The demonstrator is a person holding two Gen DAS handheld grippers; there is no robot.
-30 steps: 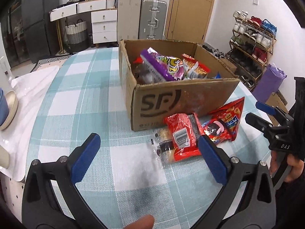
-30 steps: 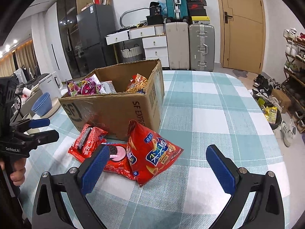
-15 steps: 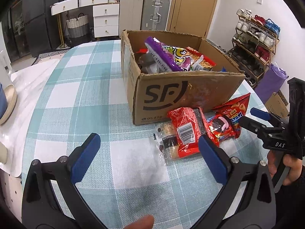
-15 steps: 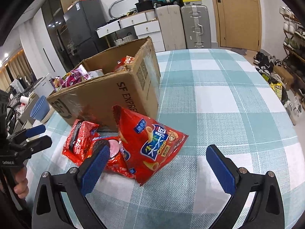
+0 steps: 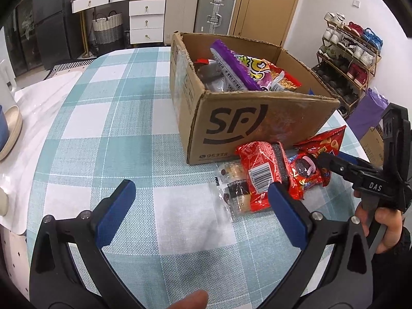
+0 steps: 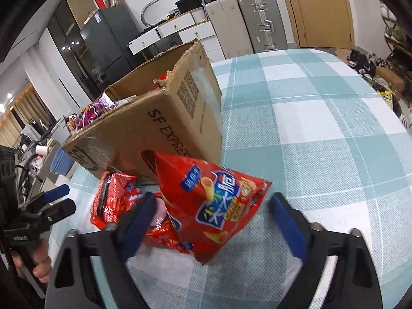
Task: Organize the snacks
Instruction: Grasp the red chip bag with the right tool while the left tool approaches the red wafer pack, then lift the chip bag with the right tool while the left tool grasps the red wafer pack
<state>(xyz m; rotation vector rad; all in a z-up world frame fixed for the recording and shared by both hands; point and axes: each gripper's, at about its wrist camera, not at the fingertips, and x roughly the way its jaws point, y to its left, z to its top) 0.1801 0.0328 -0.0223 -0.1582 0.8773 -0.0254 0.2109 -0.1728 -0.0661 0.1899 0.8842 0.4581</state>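
Note:
An open SF cardboard box [image 5: 257,126] [image 6: 164,128] on the checked table holds several snack bags, a purple one [image 5: 239,67] on top. In front of it lie a red barcode packet [image 5: 265,172] [image 6: 110,198], a red cookie pack [image 5: 306,172], a clear packet [image 5: 231,190] and a red chip bag [image 5: 324,144] [image 6: 213,206]. My right gripper [image 6: 211,221] is open, its fingers on either side of the chip bag without touching it; it also shows in the left wrist view [image 5: 334,162]. My left gripper [image 5: 200,206] is open and empty above the table, short of the packets.
A white mat with a bowl [image 5: 10,131] lies at the table's left edge. Suitcases [image 5: 213,10], drawers and a door stand behind. A shoe rack [image 5: 352,49] and a purple bag [image 5: 368,113] are to the right of the table.
Both grippers have moved closer to the snacks in front of the box. The right gripper now has the red chip bag between its open fingers.

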